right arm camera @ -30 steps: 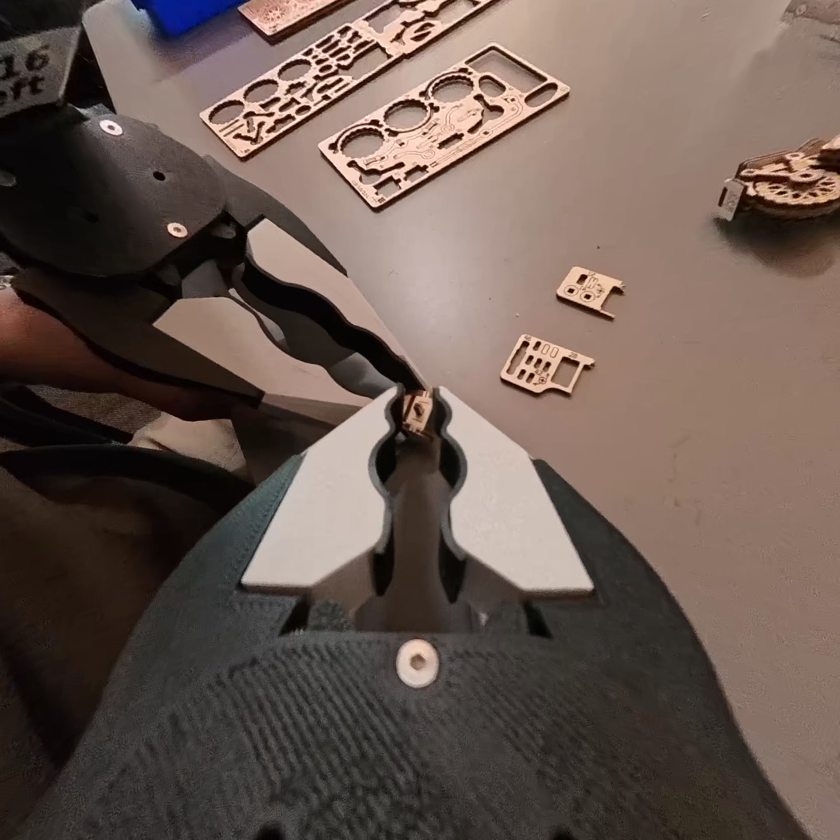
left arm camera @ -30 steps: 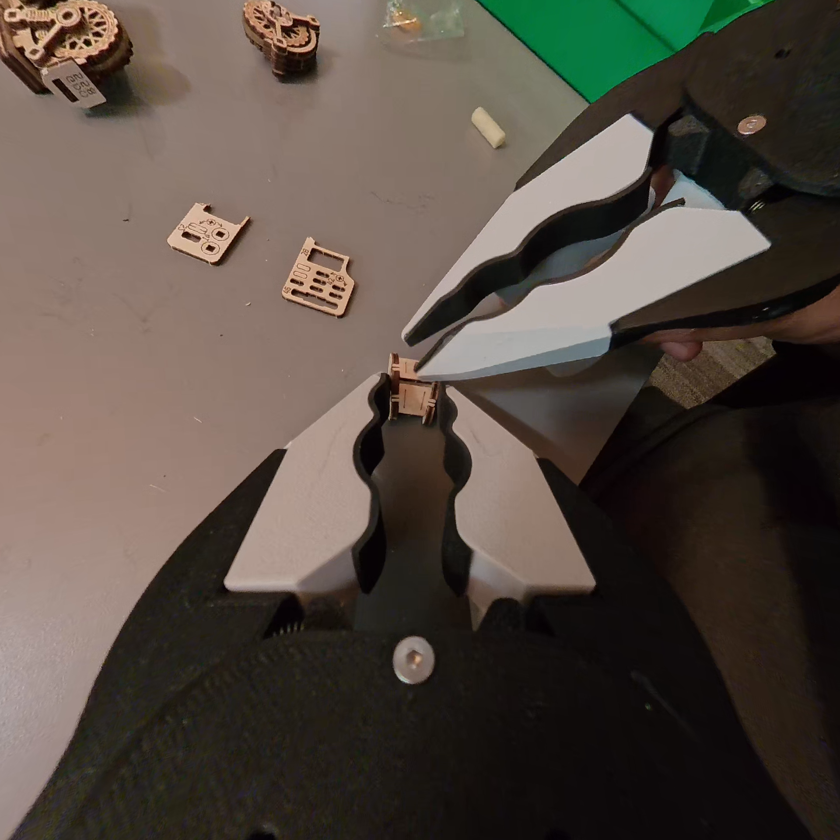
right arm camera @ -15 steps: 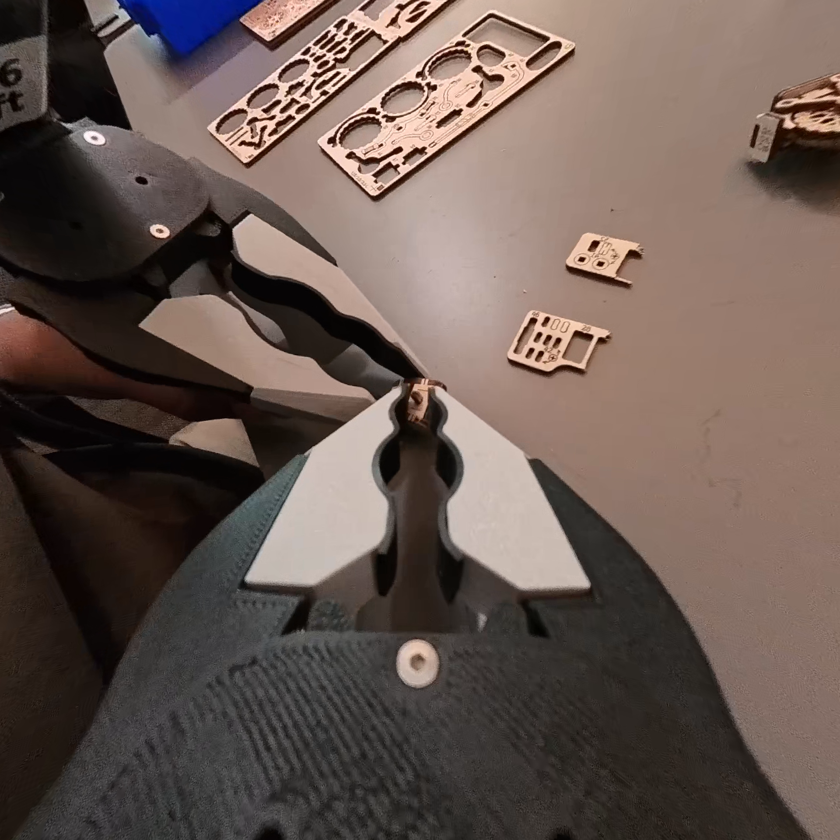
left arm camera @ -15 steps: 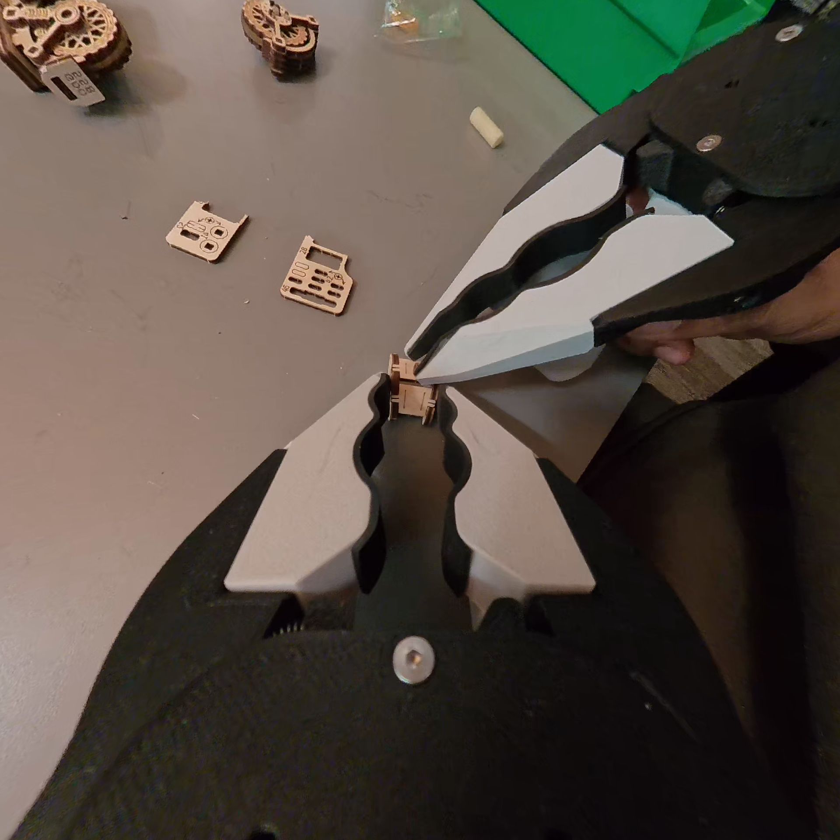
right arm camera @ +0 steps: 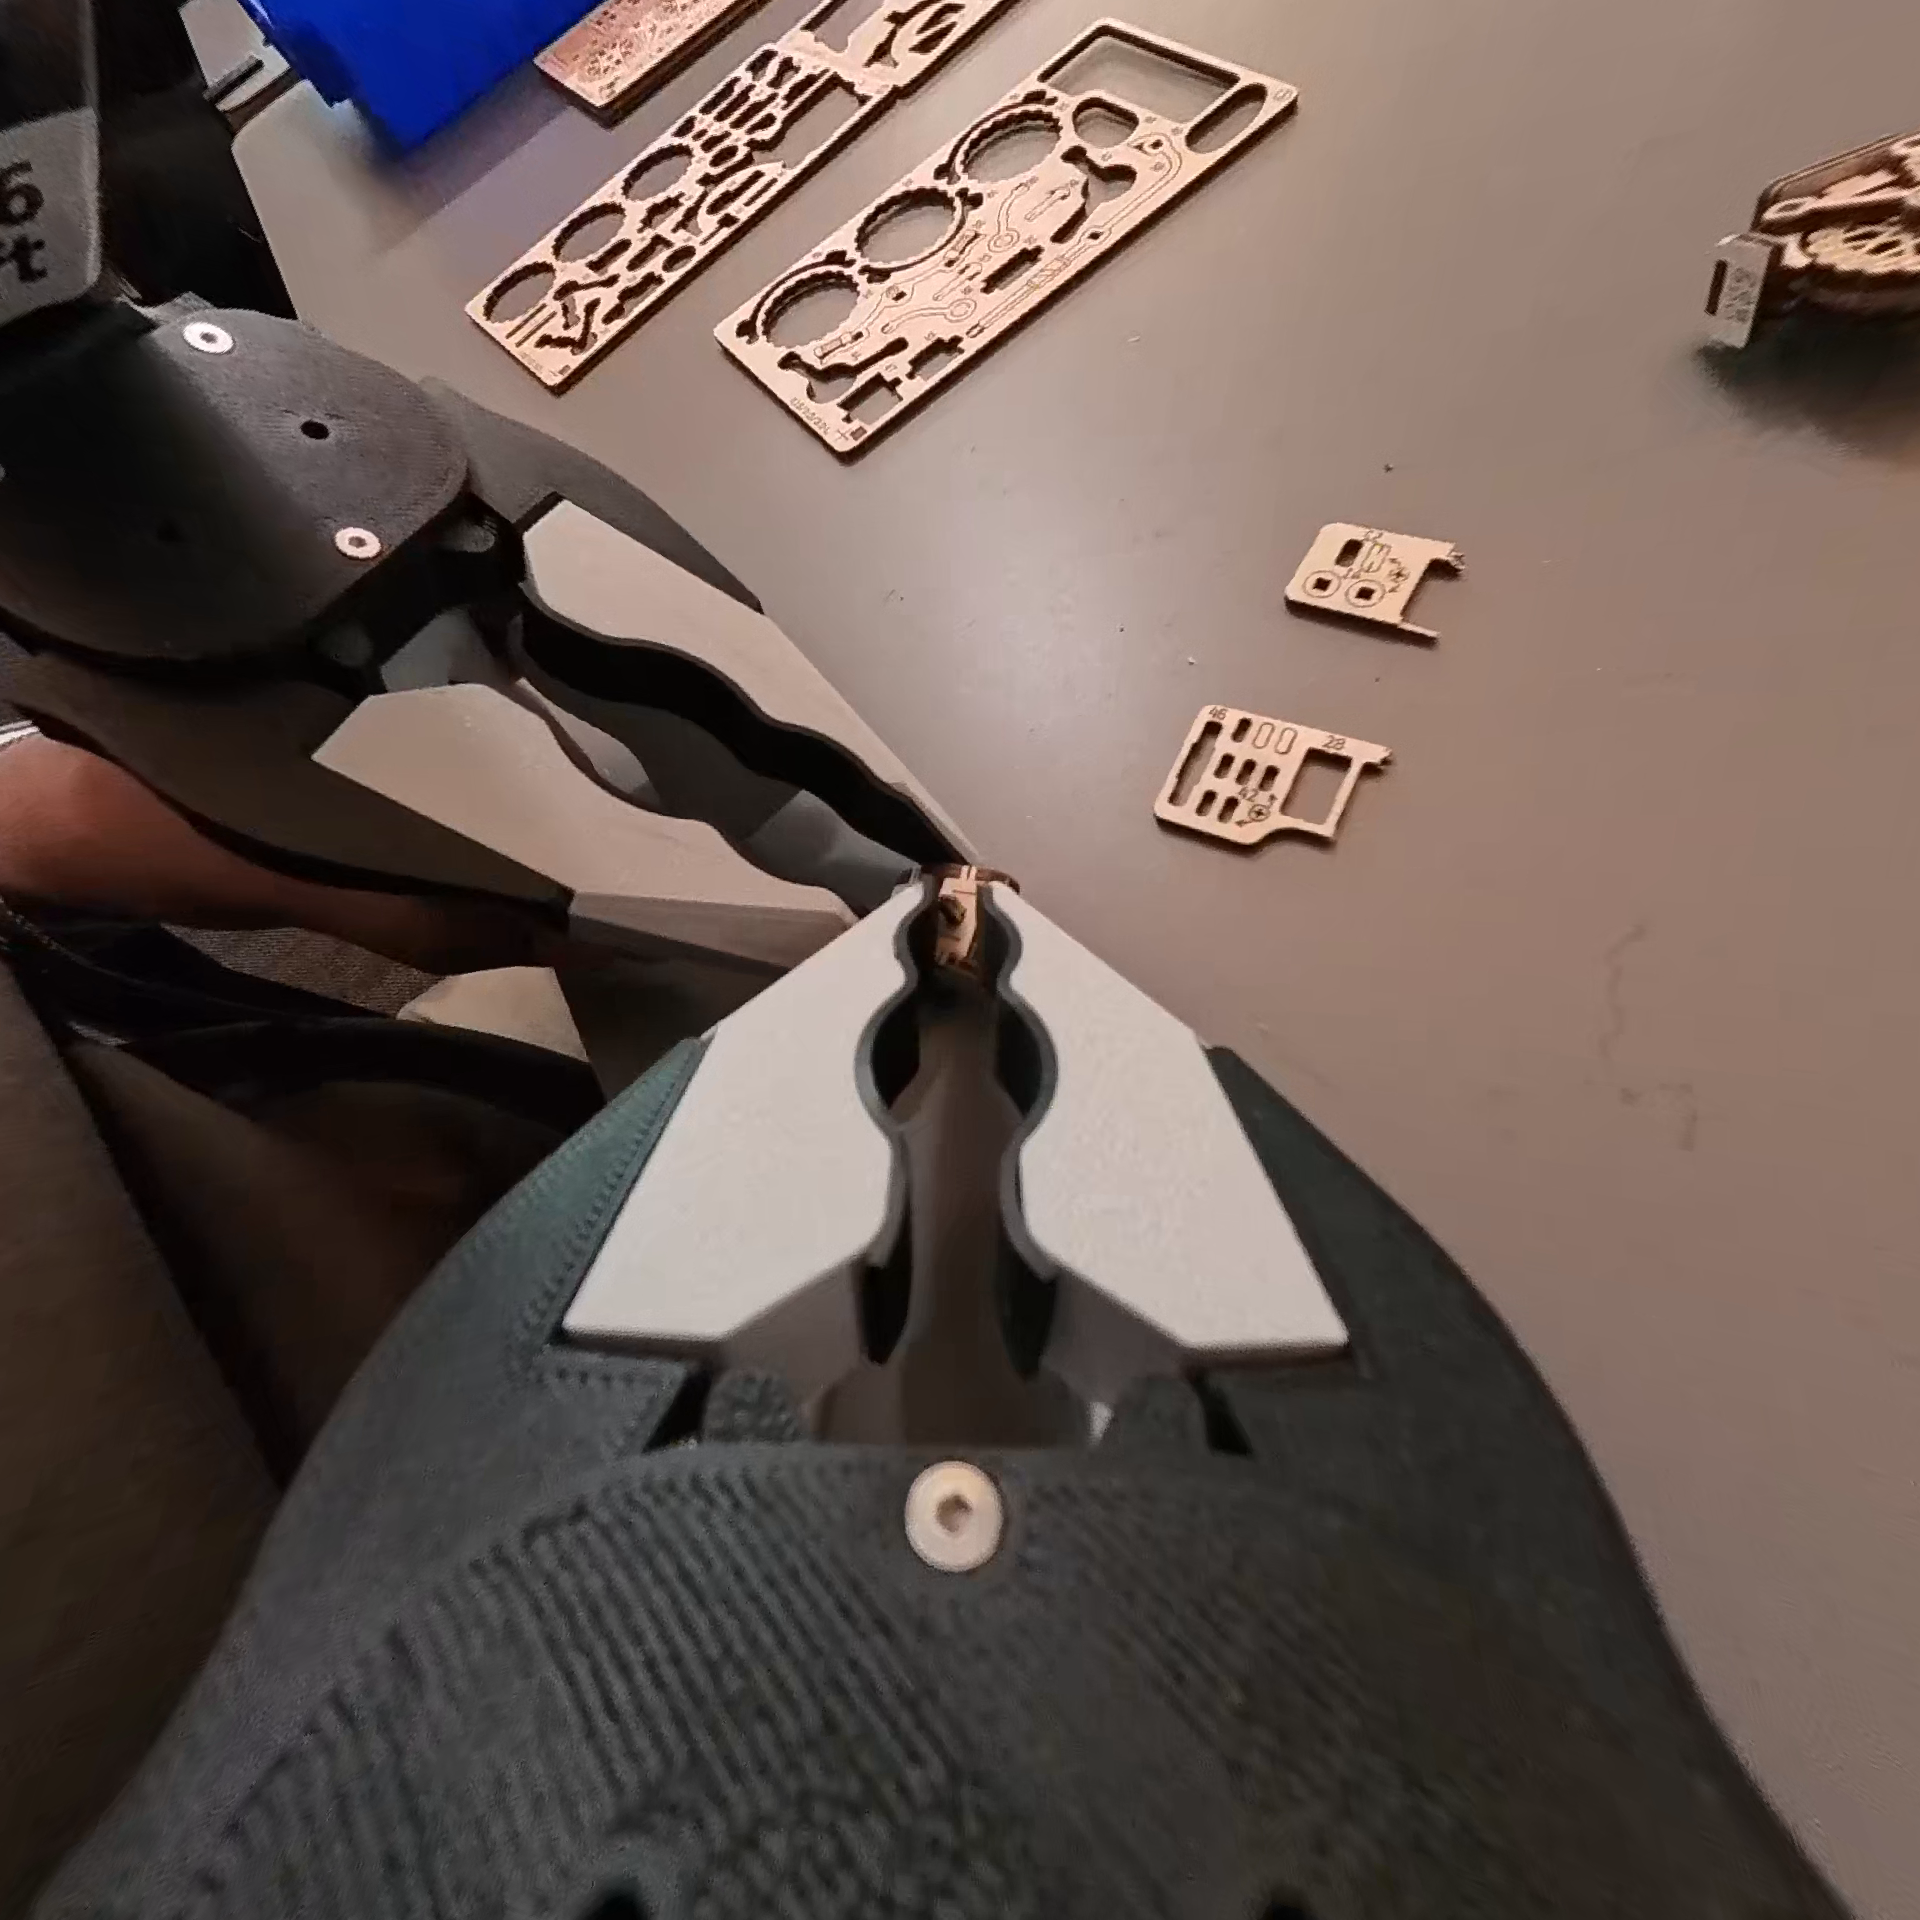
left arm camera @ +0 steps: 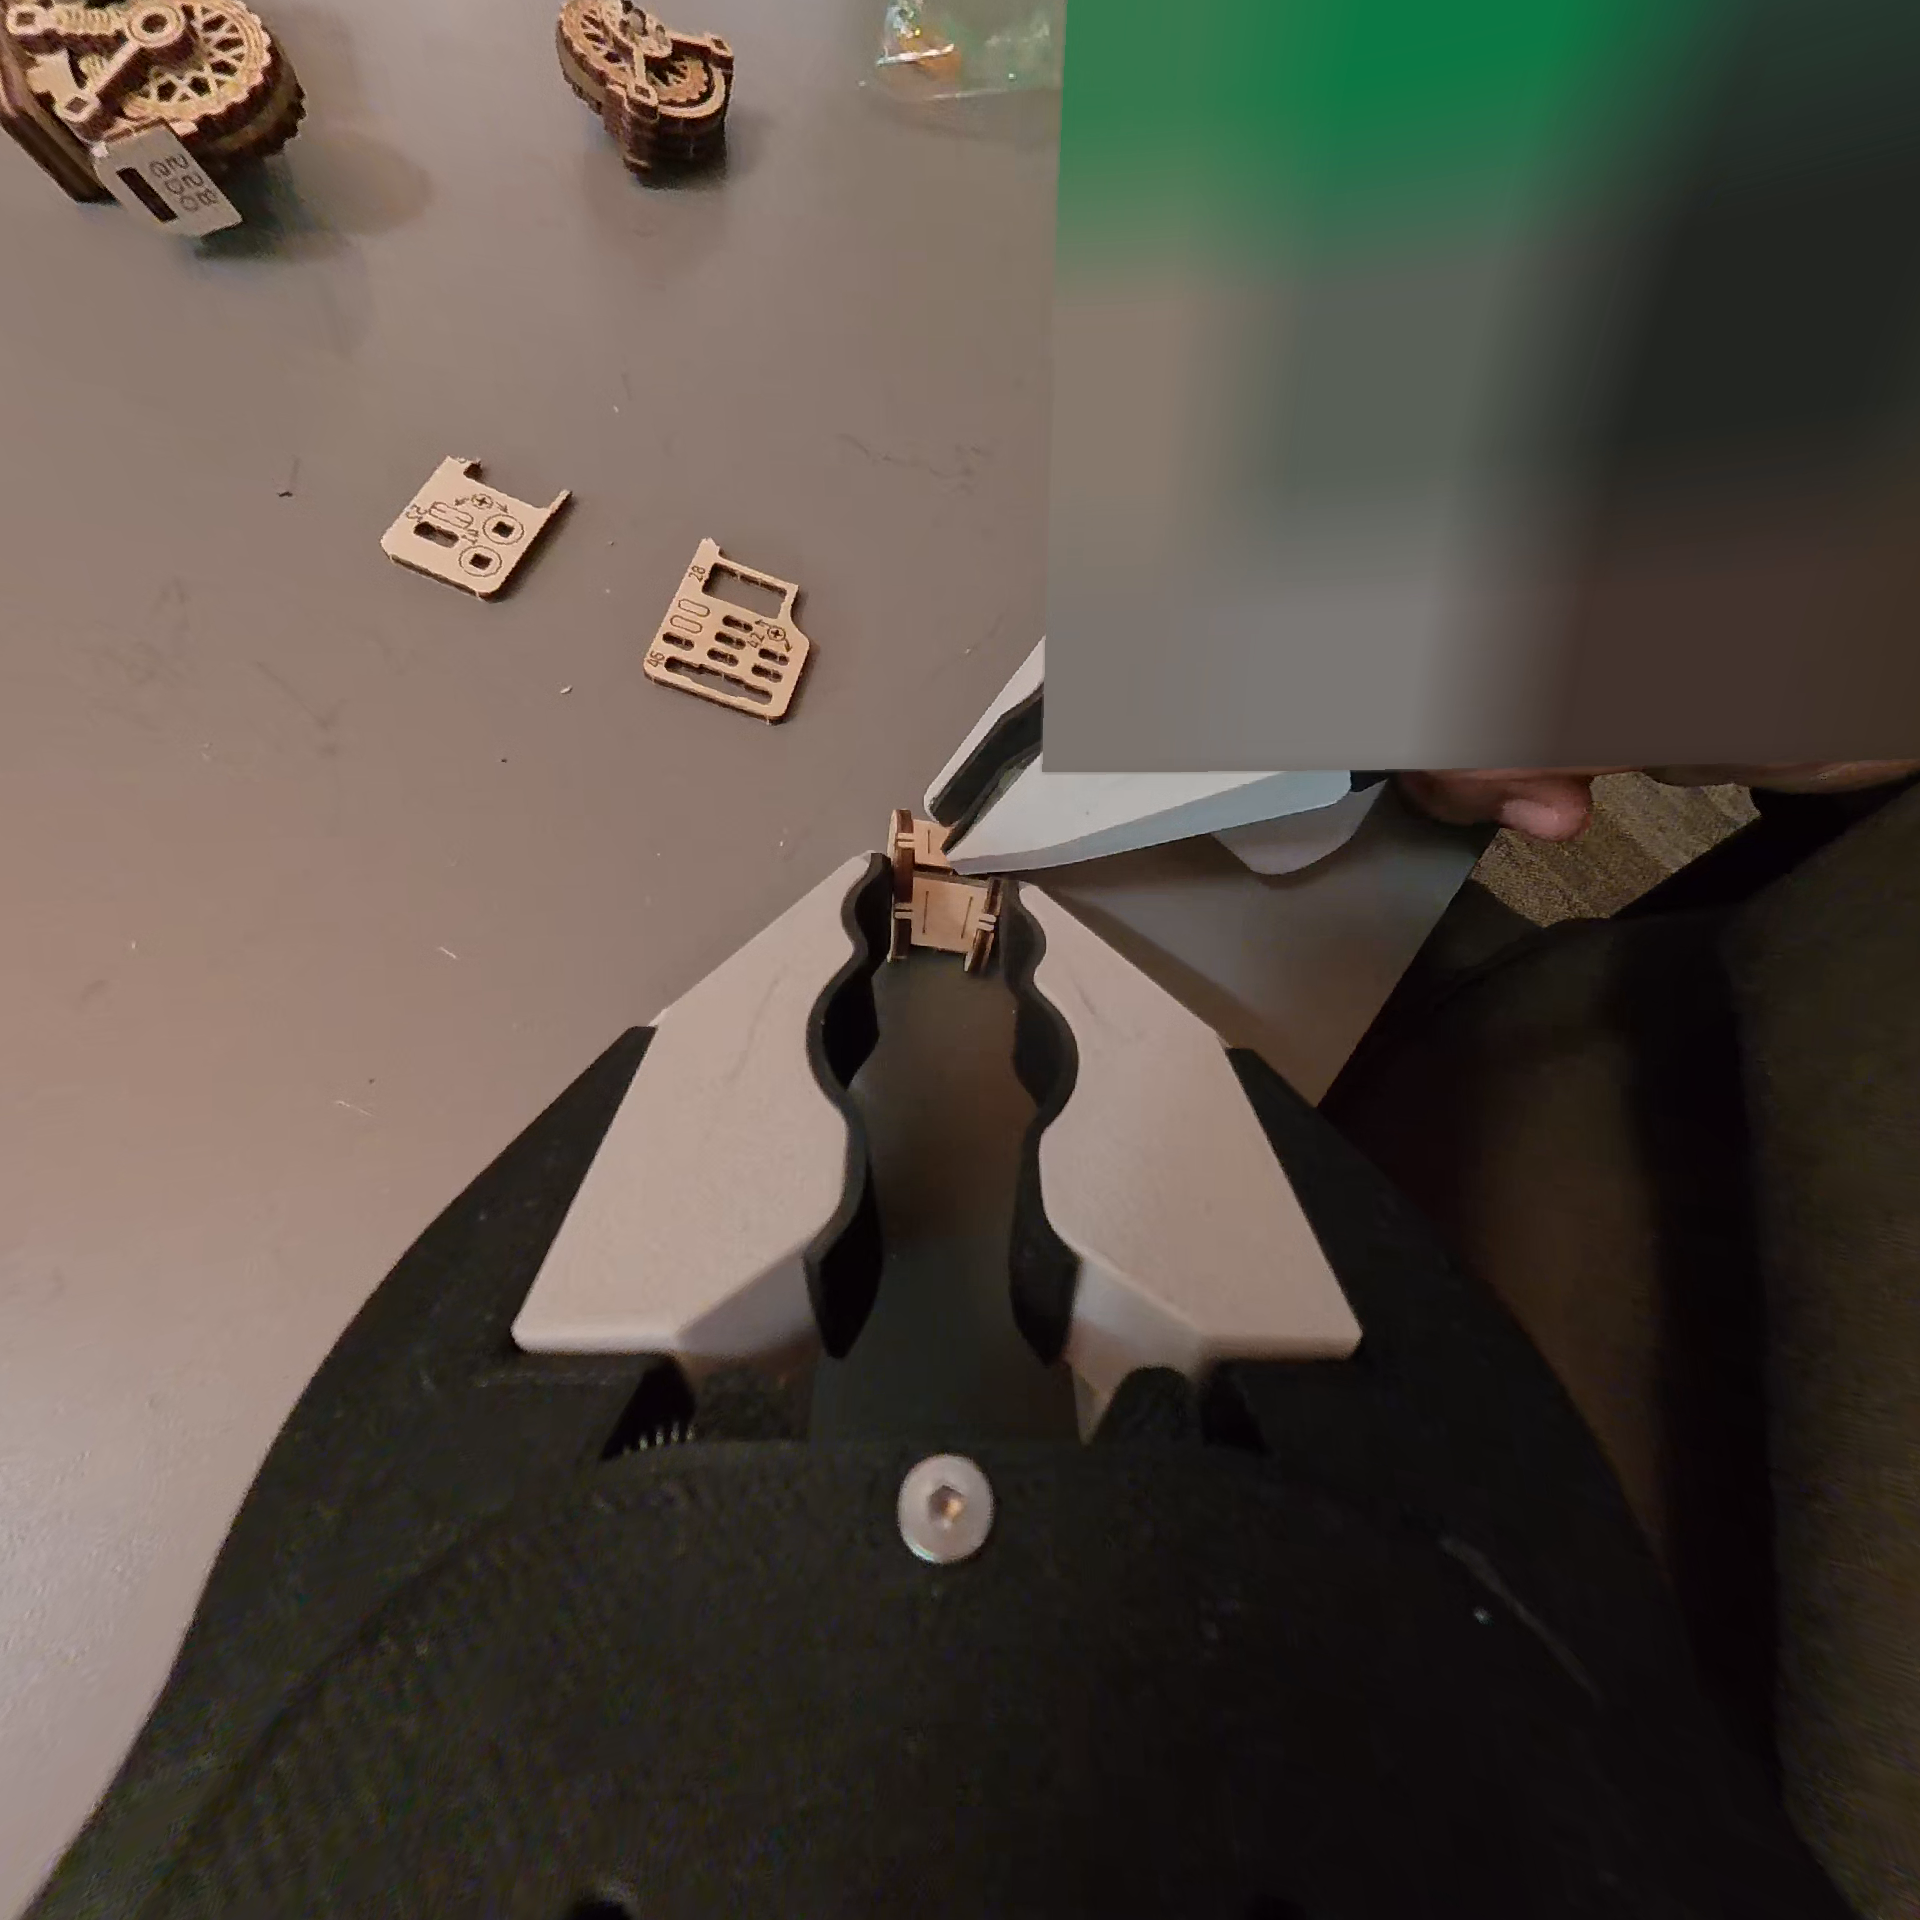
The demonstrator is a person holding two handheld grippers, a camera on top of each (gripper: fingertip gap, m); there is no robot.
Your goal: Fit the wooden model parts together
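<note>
Plainly, the left hand-held gripper is closed on the small wooden block above the counter edge, and the right hand-held gripper pinches a tiny wooden piece against it; a skewed push could, I judge, snap a tab or flick either part away. Since a second ago the right one has closed in and narrowed, its tips now meeting the block's upper corner.

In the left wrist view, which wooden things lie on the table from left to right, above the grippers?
Large gear assembly → flat piece with two round marks → small gear assembly → flat slotted piece.
</note>
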